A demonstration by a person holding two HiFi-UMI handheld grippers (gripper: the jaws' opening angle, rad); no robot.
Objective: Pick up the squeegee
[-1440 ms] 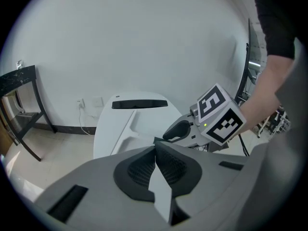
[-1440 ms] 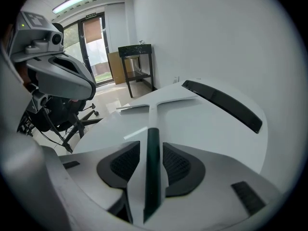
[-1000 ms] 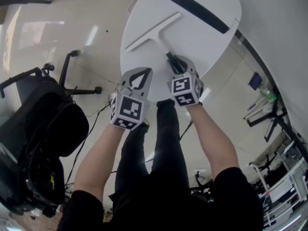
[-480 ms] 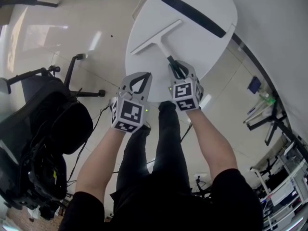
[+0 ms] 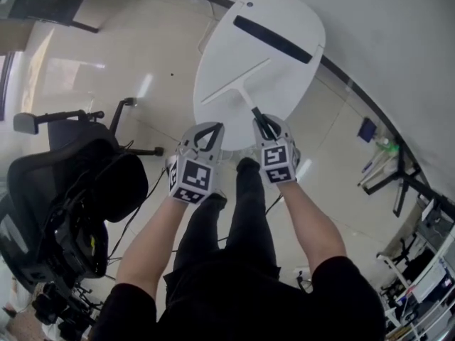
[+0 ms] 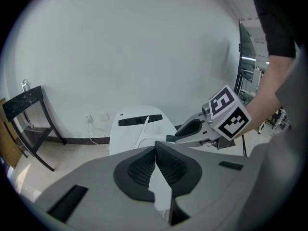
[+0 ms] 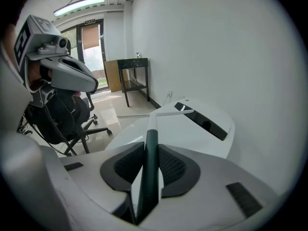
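The squeegee [image 5: 240,84] has a long white blade and a dark green handle. My right gripper [image 5: 264,121] is shut on that handle, and its jaws have just been closing on it. In the right gripper view the handle [image 7: 152,138] runs straight out between the pads, and the blade hangs in the air above the round white table [image 5: 291,16]. Beside it, my left gripper [image 5: 208,128] is shut with nothing between its pads [image 6: 166,165]. The left gripper view shows the squeegee [image 6: 143,128] over the table and the right gripper [image 6: 172,138] at the right.
A long black strip [image 5: 274,39] lies on the table's far side. A black office chair [image 5: 78,190] stands on the floor at left. A dark side table [image 7: 132,76] and a white wall lie beyond. A black chair [image 6: 29,109] stands by the wall.
Both grippers have risen away from the table. The squeegee has come up off the tabletop with the right gripper, and the table now looks smaller and farther off.
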